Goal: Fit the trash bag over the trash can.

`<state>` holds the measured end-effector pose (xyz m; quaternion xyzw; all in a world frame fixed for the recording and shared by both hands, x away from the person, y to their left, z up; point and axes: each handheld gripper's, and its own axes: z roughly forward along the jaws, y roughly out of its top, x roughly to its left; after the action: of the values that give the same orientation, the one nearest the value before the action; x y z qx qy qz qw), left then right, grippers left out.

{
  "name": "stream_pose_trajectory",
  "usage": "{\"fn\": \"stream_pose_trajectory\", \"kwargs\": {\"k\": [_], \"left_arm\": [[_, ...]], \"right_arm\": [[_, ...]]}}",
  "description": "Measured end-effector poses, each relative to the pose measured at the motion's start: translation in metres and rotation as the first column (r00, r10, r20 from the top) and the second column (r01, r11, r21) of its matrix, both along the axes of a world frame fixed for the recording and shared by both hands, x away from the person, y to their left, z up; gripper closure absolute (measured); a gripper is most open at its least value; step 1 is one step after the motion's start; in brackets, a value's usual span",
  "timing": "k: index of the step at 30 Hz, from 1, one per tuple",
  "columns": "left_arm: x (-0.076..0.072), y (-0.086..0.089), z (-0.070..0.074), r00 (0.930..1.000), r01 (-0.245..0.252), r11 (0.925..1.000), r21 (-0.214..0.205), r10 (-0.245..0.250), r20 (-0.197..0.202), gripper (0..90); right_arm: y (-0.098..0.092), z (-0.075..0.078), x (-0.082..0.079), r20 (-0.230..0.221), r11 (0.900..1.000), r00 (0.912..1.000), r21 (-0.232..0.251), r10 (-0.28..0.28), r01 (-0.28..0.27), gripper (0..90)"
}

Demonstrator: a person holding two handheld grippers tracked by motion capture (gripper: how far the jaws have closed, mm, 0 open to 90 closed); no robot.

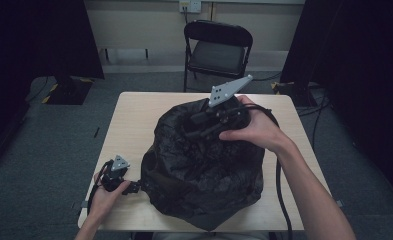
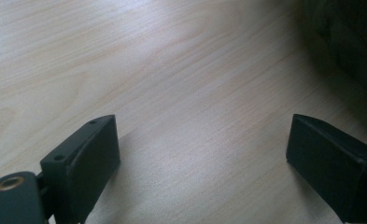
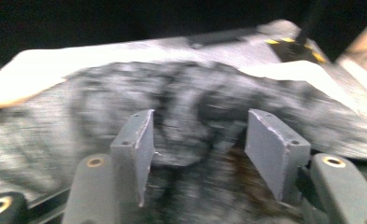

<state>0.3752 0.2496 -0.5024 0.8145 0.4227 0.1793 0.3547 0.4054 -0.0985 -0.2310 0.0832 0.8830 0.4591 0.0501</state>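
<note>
Light wooden table (image 1: 134,117) on grey carpet floor (image 1: 49,145). Black folding chair (image 1: 218,47) beyond far edge, near wall. Wall socket (image 1: 190,6) above chair. Dark curtains both sides.

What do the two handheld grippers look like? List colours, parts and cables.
Each is black, with two flat rectangular jaws that have small screw holes and brass-ringed pivots. The left gripper and the right gripper each carry a grey three-cornered plate on top. A black cable trails from each. The forearms are bare, with no sleeves.

High view looks down over the table (image 1: 134,120); both tool views sit close, sharing the black bag (image 1: 204,170), though one is blurred.
</note>
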Motion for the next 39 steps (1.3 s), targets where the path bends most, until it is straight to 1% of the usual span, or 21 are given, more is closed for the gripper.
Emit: {"fn": "stream_pose_trajectory", "kwargs": {"k": [2,5,7,10,12,17,18,19,20,21,22,24,26,27,28,29,32,34,36,38,39], "left_arm": [[0.0,0.0,0.0,1.0,0.0,1.0,0.0,0.0,0.0,9.2],[0.0,0.0,0.0,1.0,0.0,1.0,0.0,0.0,0.0,9.2],[0.0,0.0,0.0,1.0,0.0,1.0,0.0,0.0,0.0,9.1],[0.0,0.0,0.0,1.0,0.0,1.0,0.0,0.0,0.001,9.2],[0.0,0.0,0.0,1.0,0.0,1.0,0.0,0.0,0.001,9.2],[0.0,0.0,0.0,1.0,0.0,1.0,0.0,0.0,0.001,9.2],[0.0,0.0,0.0,1.0,0.0,1.0,0.001,0.0,0.001,9.2],[0.0,0.0,0.0,1.0,0.0,1.0,0.001,0.0,0.001,9.1],[0.0,0.0,0.0,1.0,0.0,1.0,0.0,0.0,0.001,9.1],[0.0,0.0,0.0,1.0,0.0,1.0,-0.001,0.0,0.001,9.1],[0.0,0.0,0.0,1.0,0.0,1.0,0.0,0.0,0.001,9.2],[0.0,0.0,0.0,1.0,0.0,1.0,-0.001,0.0,0.001,9.2],[0.0,0.0,0.0,1.0,0.0,1.0,0.0,0.0,0.001,9.2],[0.0,0.0,0.0,1.0,0.001,1.0,0.0,-0.001,0.001,9.2],[0.0,0.0,0.0,1.0,0.001,1.0,0.0,-0.001,0.001,9.2],[0.0,0.0,0.0,1.0,0.001,1.0,0.0,-0.001,0.001,9.2],[0.0,0.0,0.0,1.0,0.001,1.0,0.0,-0.001,0.001,9.2],[0.0,0.0,0.0,1.0,0.001,1.0,0.0,-0.001,0.001,9.1],[0.0,0.0,0.0,1.0,0.001,1.0,0.0,-0.001,0.0,9.2],[0.0,0.0,0.0,1.0,0.001,1.0,0.0,-0.001,0.0,9.2],[0.0,0.0,0.0,1.0,0.002,1.0,0.0,-0.002,0.0,9.1]], "right_arm": [[0.003,-0.002,-0.009,-0.013,0.999,0.9989,-0.004,0.045,-0.045,41.2],[0.008,-0.005,-0.021,-0.029,0.996,0.9959,-0.021,0.086,-0.087,39.2],[0.01,-0.006,-0.026,-0.048,0.9926,0.9917,-0.013,0.12,-0.12,40.6],[0.013,-0.01,-0.032,-0.065,0.9862,0.9858,-0.048,0.155,-0.158,41.9],[0.018,-0.015,-0.035,-0.078,0.9811,0.9833,-0.09,0.164,-0.171,42.4],[0.031,-0.029,-0.035,-0.121,0.9619,0.9731,-0.169,0.196,-0.215,63.5],[0.035,-0.033,-0.035,-0.131,0.9565,0.9709,-0.188,0.201,-0.223,69.9],[0.038,-0.036,-0.035,-0.129,0.9477,0.9691,-0.216,0.21,-0.235,76.9],[0.042,-0.038,-0.036,-0.122,0.945,0.968,-0.22,0.219,-0.242,80.2],[0.045,-0.04,-0.036,-0.131,0.941,0.9643,-0.223,0.23,-0.255,80.9],[0.048,-0.042,-0.035,-0.145,0.9332,0.9608,-0.242,0.237,-0.266,80.9],[0.051,-0.047,-0.034,-0.151,0.925,0.9593,-0.265,0.239,-0.272,80.9],[0.054,-0.052,-0.033,-0.151,0.9186,0.9624,-0.296,0.226,-0.262,78.3],[0.056,-0.055,-0.033,-0.132,0.9152,0.9667,-0.316,0.219,-0.251,76.0],[0.057,-0.057,-0.034,-0.12,0.9155,0.9696,-0.322,0.213,-0.241,74.5],[0.057,-0.059,-0.035,-0.122,0.9142,0.9681,-0.321,0.219,-0.247,73.3],[0.059,-0.065,-0.036,-0.12,0.9067,0.9696,-0.345,0.213,-0.242,69.3],[0.06,-0.07,-0.037,-0.135,0.8952,0.9685,-0.372,0.21,-0.246,66.0],[0.061,-0.076,-0.037,-0.149,0.875,0.9674,-0.415,0.205,-0.249,64.4],[0.062,-0.081,-0.037,-0.162,0.8498,0.9659,-0.461,0.202,-0.255,63.5],[0.063,-0.083,-0.037,-0.163,0.8396,0.9658,-0.479,0.202,-0.256,62.4]]}}
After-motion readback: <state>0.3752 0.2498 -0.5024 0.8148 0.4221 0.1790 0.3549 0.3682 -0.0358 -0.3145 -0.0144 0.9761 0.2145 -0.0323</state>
